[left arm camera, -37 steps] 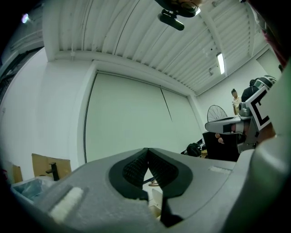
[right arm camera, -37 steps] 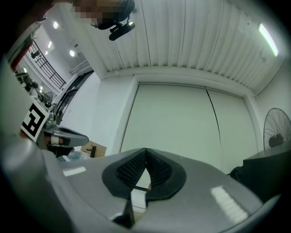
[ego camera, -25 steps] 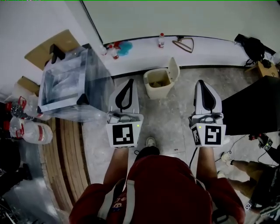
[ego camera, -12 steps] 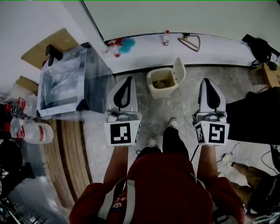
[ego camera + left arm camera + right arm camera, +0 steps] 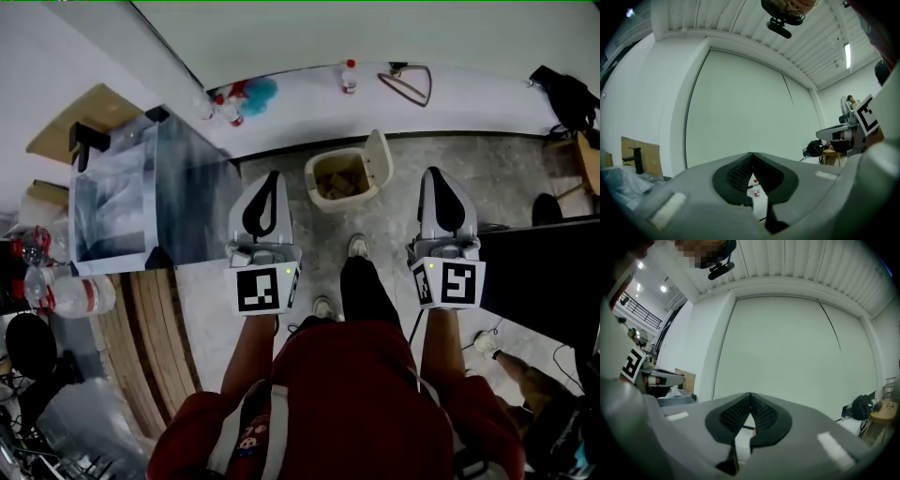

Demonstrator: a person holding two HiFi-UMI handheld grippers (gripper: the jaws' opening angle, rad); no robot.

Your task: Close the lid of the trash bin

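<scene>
Trash bin (image 5: 332,202) ahead — right of left gripper (image 5: 272,174)

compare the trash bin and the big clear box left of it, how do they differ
The trash bin is opaque cream; the clear box is see-through with dark corner pieces. The bin looks far smaller than the box. The bin's lid stands raised, showing scraps inside; I cannot tell whether the box has a lid. Both sit ahead of the person, near the white ledge.
</scene>
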